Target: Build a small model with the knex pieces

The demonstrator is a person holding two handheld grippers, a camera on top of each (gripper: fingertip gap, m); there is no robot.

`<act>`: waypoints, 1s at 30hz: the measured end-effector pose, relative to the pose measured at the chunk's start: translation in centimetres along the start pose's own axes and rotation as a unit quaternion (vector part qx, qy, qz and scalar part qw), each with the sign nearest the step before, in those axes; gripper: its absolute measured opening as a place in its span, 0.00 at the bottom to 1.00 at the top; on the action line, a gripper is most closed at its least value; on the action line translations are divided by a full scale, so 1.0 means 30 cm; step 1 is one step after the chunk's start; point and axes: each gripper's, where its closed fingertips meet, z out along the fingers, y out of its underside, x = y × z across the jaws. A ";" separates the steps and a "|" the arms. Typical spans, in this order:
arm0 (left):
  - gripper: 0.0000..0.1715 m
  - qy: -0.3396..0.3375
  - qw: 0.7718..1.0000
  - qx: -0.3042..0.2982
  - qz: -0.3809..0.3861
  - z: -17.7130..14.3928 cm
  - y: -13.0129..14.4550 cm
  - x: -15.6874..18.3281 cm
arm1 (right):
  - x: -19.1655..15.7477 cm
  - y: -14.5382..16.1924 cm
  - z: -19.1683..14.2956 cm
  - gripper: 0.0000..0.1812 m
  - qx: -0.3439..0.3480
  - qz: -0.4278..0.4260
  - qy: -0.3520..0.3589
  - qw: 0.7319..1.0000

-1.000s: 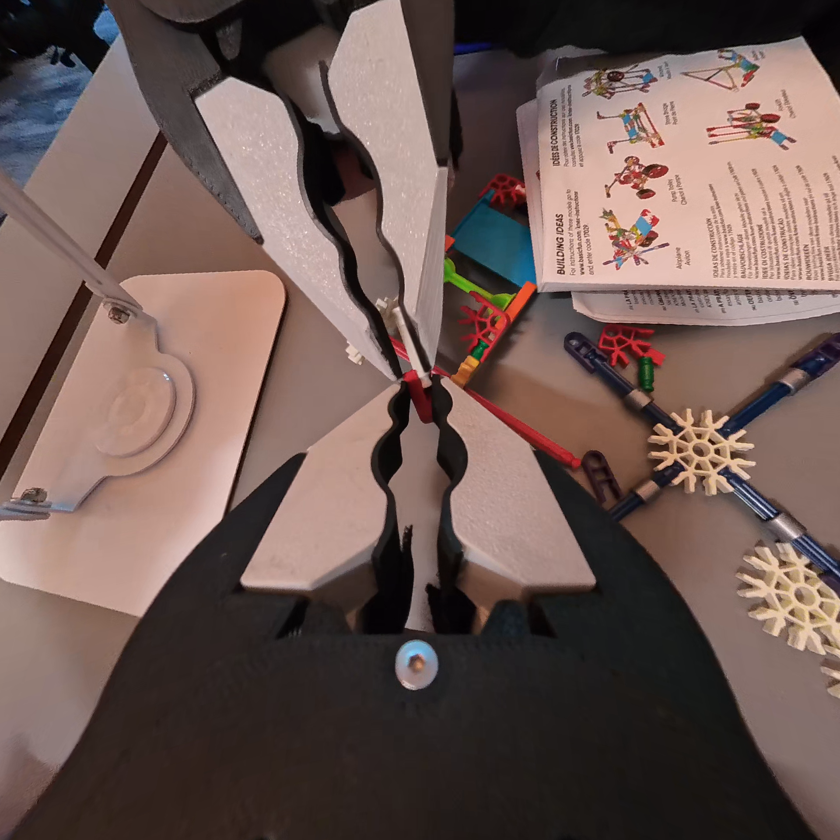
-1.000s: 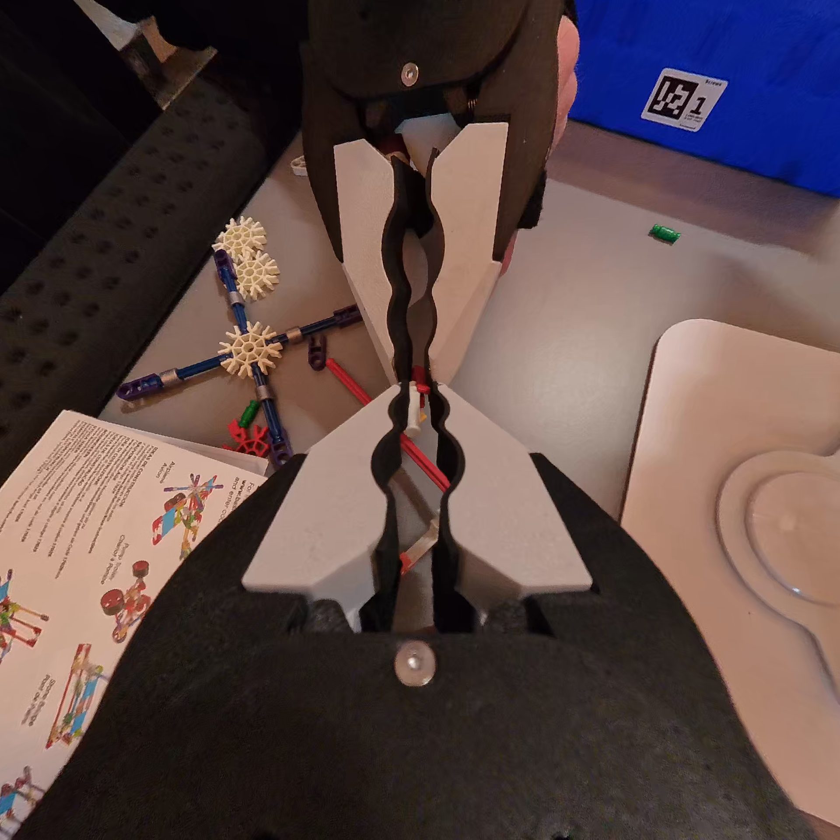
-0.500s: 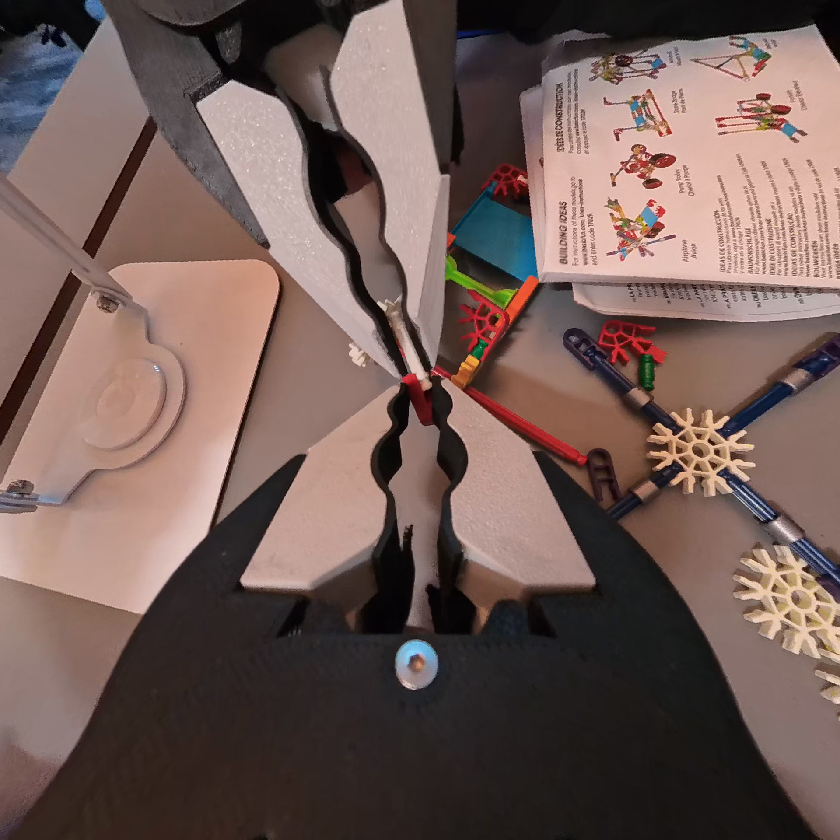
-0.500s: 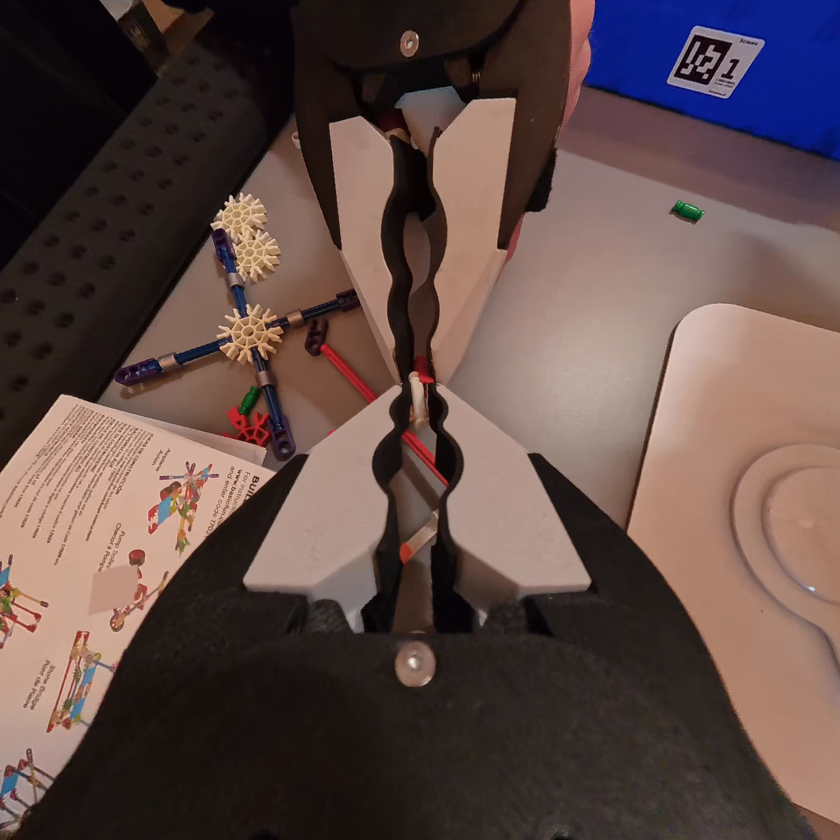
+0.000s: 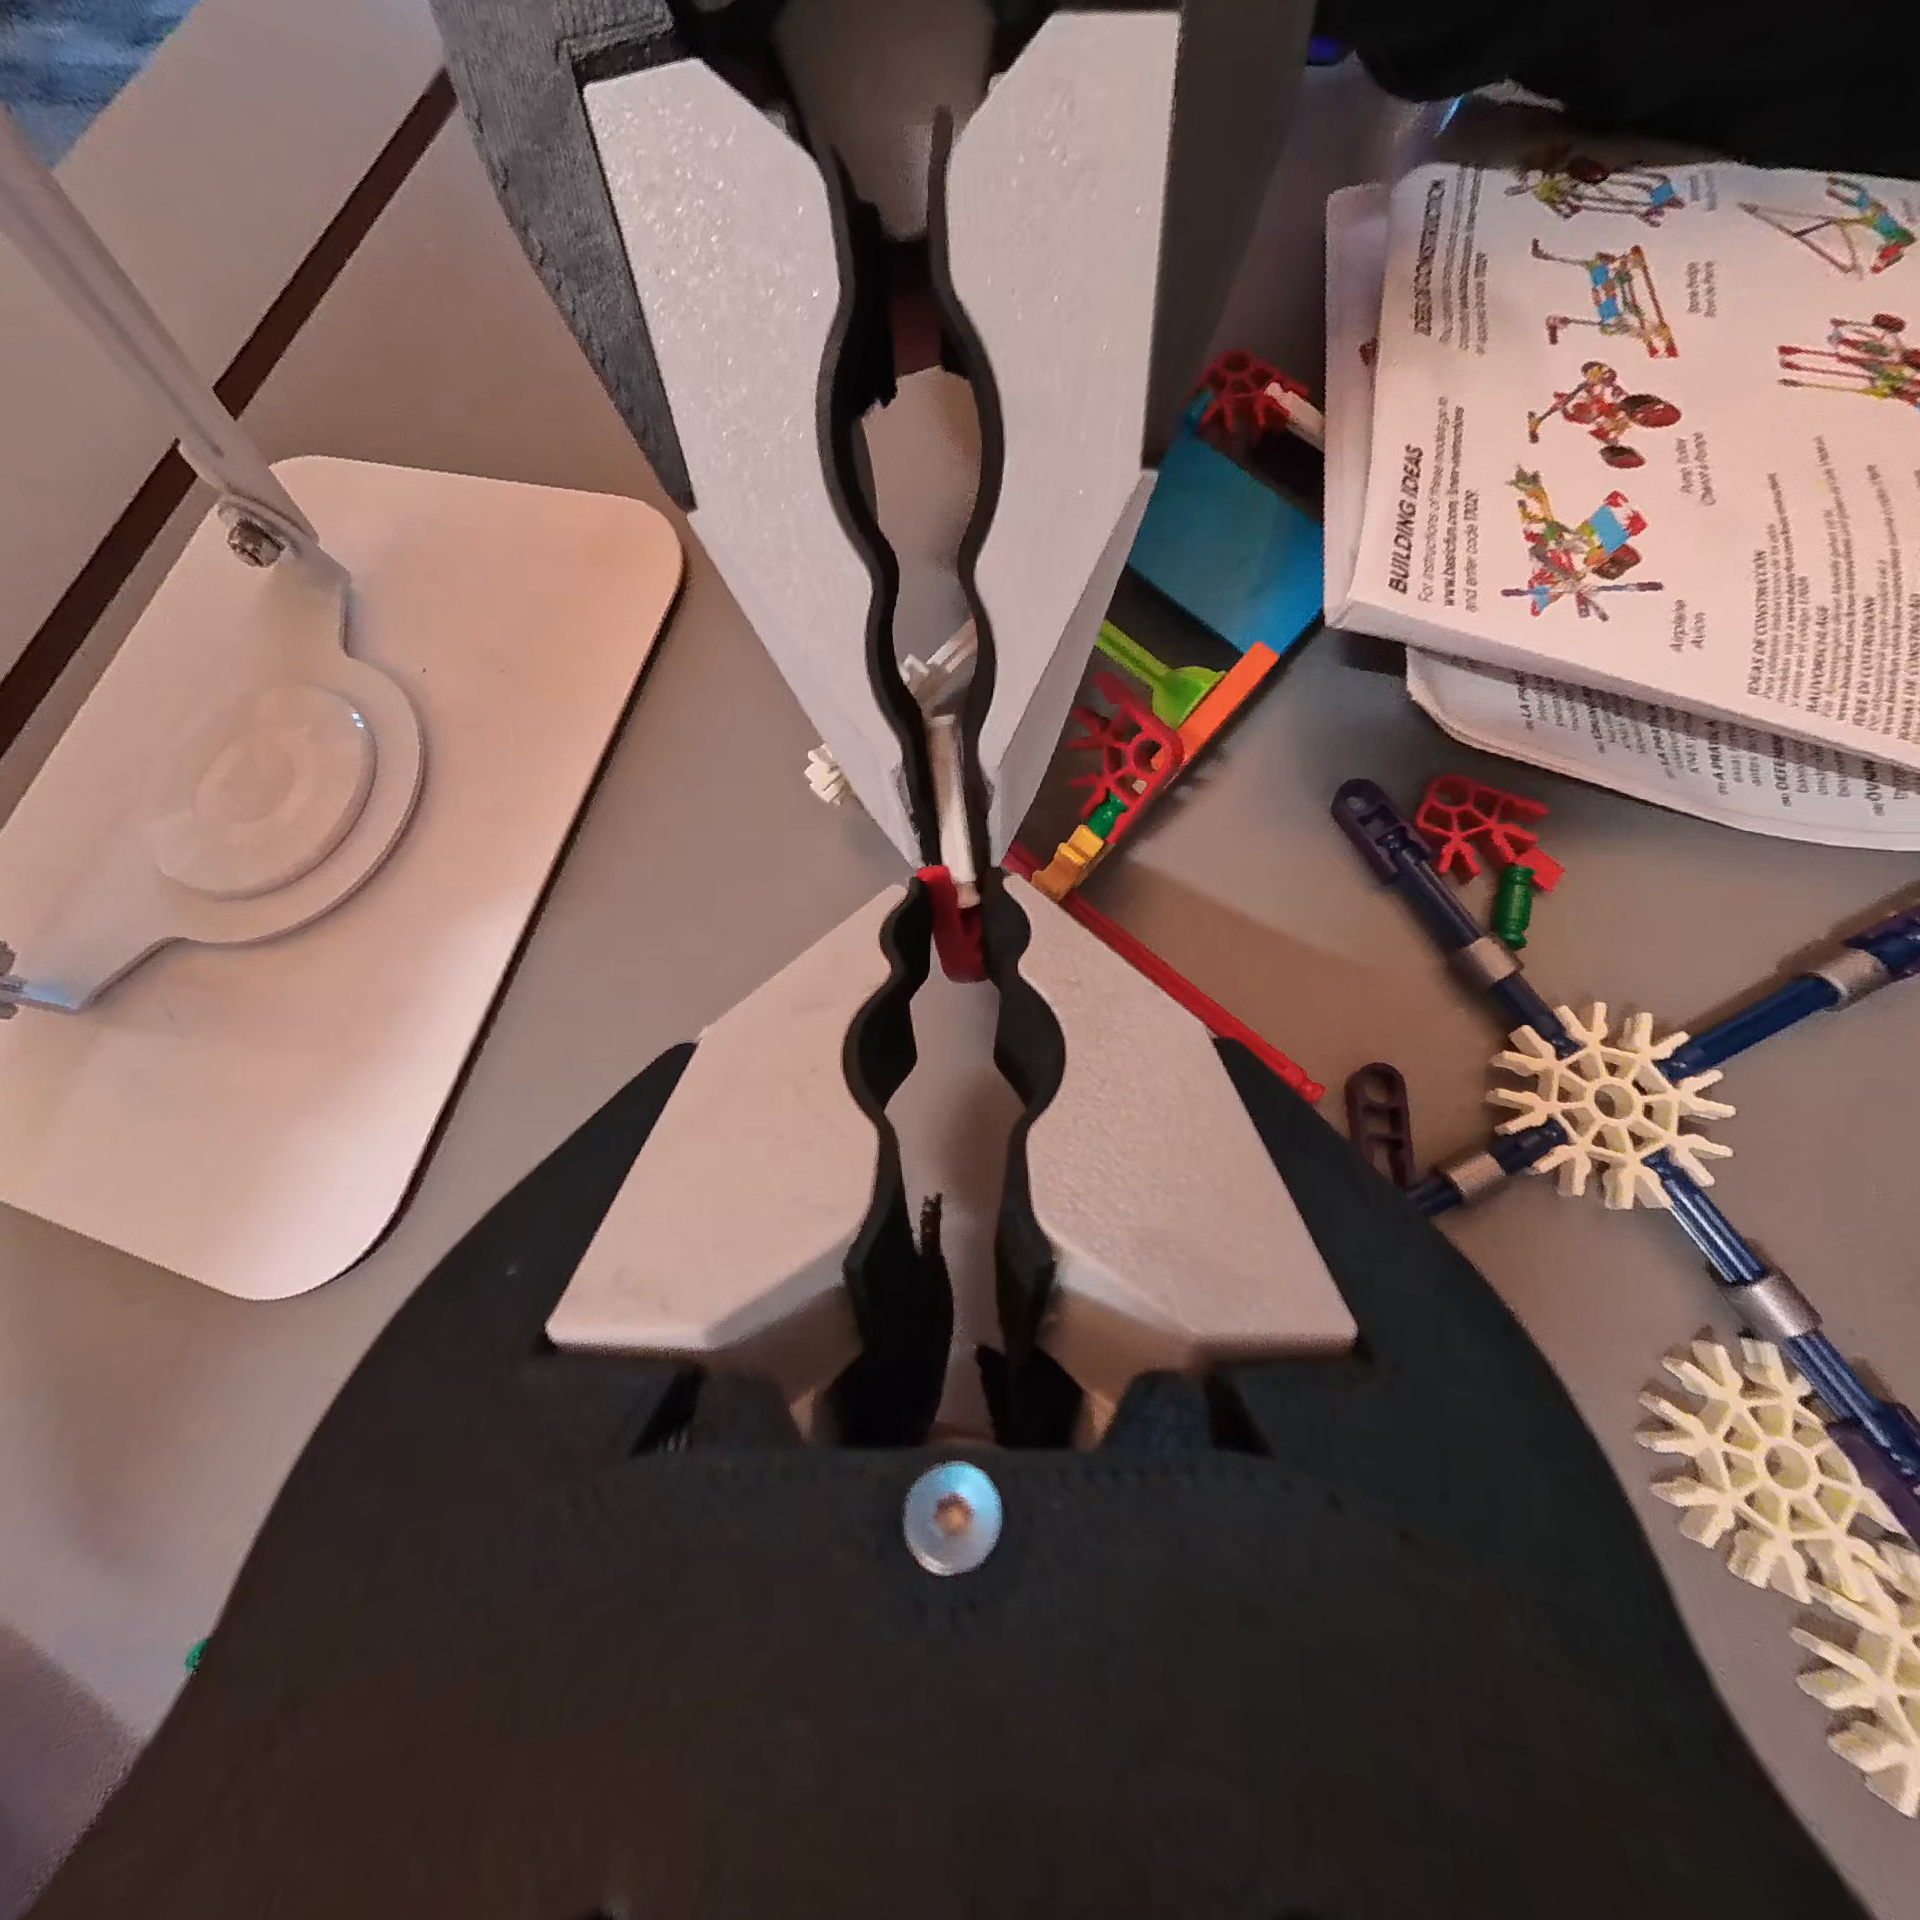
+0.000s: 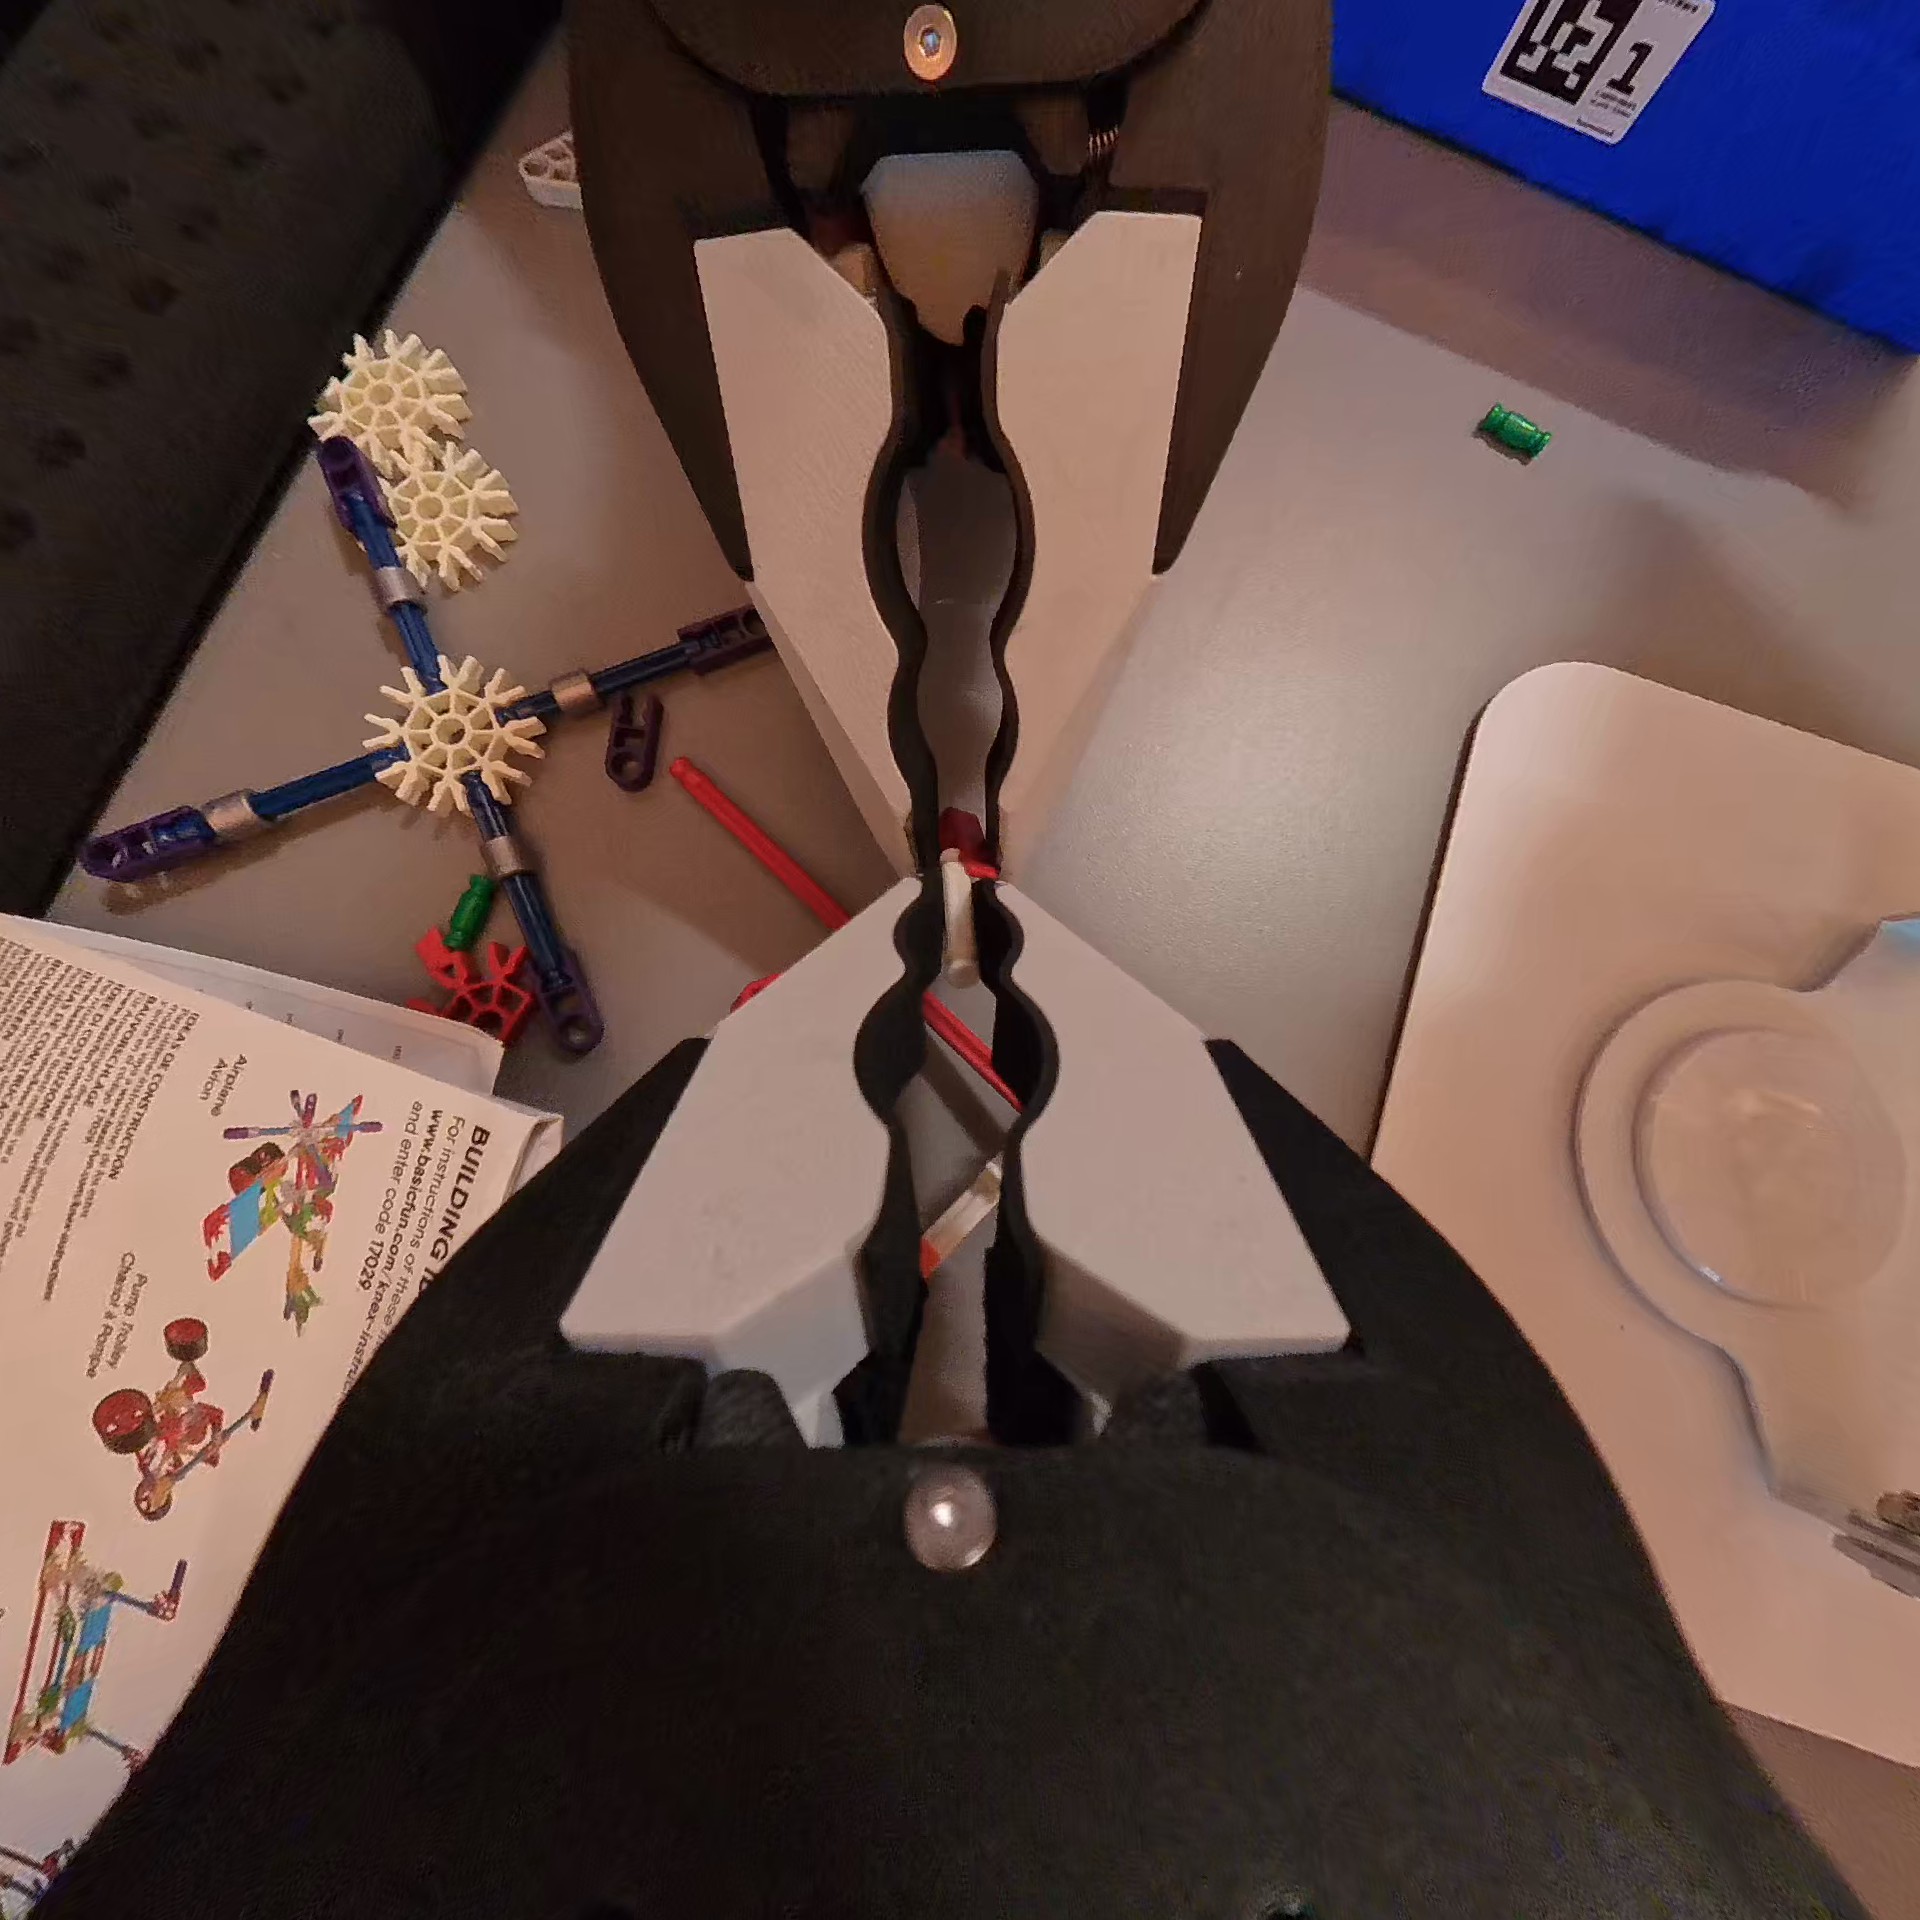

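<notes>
The left gripper [image 5: 954,925] has its fingers [image 5: 790,1164] pinched on a small red plastic connector piece [image 5: 956,935], and tip to tip with it the right gripper [image 6: 954,925] has its fingers [image 6: 1122,1153] clamped on a short white plastic rod [image 6: 956,928] that touches the connector. Under them on the grey table [image 6: 1268,582] lies a thin red rod [image 5: 1184,997]. Farther off lie a cream snowflake-shaped connector on crossed blue rods [image 5: 1608,1103], a folded printed instruction leaflet [image 5: 1621,499] and a white flat base plate [image 5: 312,831].
</notes>
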 end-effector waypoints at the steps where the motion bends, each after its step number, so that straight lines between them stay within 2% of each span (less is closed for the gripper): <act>1: 0.03 -0.005 1.000 -0.002 0.003 0.001 0.000 -0.002 | 0.002 0.001 0.000 0.02 -0.002 0.001 0.002 1.000; 12: 0.04 -0.047 0.999 -0.015 0.005 0.010 0.001 -0.024 | 0.025 0.011 0.001 0.02 -0.033 0.003 0.041 0.999; 18: 0.04 -0.074 0.997 -0.022 0.024 0.015 0.000 -0.034 | 0.032 0.016 -0.003 0.02 -0.021 0.043 0.028 0.998; 23: 0.06 -0.049 0.999 0.006 0.009 0.004 -0.009 -0.038 | 0.032 0.005 -0.017 0.01 0.016 0.053 0.013 0.998; 25: 0.06 -0.054 0.998 0.000 0.015 -0.002 -0.001 -0.047 | 0.038 0.001 -0.012 0.01 0.021 0.053 0.016 0.998; 30: 0.06 -0.035 0.999 0.014 -0.034 -0.008 0.004 -0.060 | 0.052 -0.005 -0.012 0.01 0.037 0.062 0.017 0.997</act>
